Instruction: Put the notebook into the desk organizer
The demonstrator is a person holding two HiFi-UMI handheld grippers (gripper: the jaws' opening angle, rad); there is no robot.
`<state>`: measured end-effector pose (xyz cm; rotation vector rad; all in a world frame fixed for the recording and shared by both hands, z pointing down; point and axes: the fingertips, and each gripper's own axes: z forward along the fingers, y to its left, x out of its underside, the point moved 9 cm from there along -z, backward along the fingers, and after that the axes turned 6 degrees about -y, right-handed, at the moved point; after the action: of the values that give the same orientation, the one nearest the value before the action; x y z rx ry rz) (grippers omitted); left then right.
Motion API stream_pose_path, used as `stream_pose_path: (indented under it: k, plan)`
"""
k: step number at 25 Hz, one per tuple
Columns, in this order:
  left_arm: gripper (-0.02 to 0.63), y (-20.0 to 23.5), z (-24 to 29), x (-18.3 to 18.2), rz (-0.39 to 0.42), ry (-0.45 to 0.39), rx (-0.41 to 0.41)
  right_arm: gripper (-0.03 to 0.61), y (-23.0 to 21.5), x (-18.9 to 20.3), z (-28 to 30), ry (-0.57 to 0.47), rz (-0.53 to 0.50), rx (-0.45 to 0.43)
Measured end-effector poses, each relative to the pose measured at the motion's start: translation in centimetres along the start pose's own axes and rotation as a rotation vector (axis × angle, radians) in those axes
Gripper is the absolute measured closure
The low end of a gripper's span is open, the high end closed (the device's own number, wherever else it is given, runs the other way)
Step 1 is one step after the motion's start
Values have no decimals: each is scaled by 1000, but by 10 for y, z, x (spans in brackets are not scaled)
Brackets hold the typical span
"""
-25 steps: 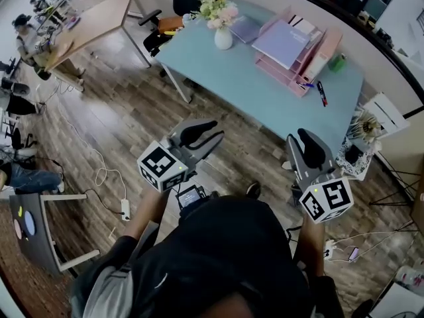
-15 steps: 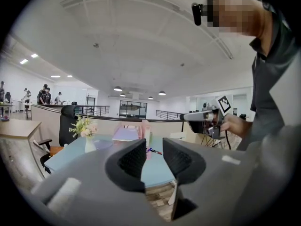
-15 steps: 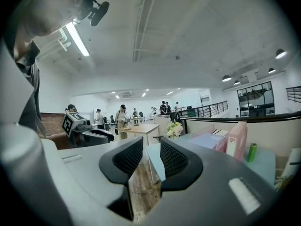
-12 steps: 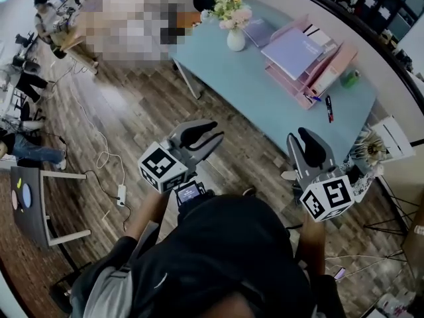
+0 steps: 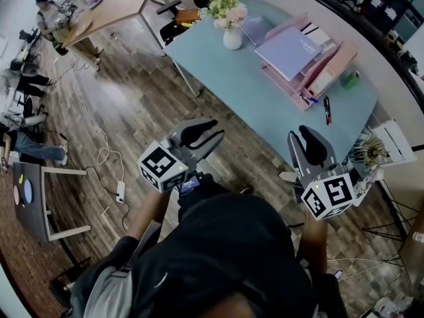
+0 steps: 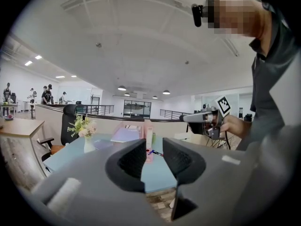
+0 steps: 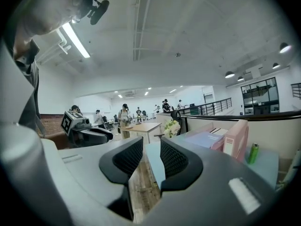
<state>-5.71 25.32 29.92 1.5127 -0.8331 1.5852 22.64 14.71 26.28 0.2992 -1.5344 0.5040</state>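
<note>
White vase w/ flowers (image 5: 231, 37) at far corner of light-blue table (image 5: 245, 91); dark pen (image 5: 327, 109) and green bottle, poss. a can (image 5: 349, 78), near its right end. Power strip (image 5: 121, 191) on wood floor (image 5: 126, 111).

Both grippers held out near level, empty.
The grey plastic left gripper (image 5: 201, 133) and grey plastic right gripper (image 5: 310, 138) point forward, well apart, each with jaws slightly parted around nothing; the left forearm (image 5: 148, 211) and right forearm (image 5: 310, 240) extend behind them.

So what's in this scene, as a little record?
Table: light blue, ahead of the person
Vase: white, holding flowers
Organizer: pink, on the table
Notebook: purple, lying on top of the organizer
Second notebook: flat beside the vase
Left gripper: jaws apart, empty, short of the table
Right gripper: jaws apart, empty
</note>
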Motion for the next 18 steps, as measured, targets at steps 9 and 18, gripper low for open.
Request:
stream_pose_path:
  k: [9,18]
  plan:
    - [445,47,36,1,4,10,109,483,-13,6,20,-2,15,116]
    - [445,127,74,-13,8,-15,238,483,-10,-10,66,-22,-4,256]
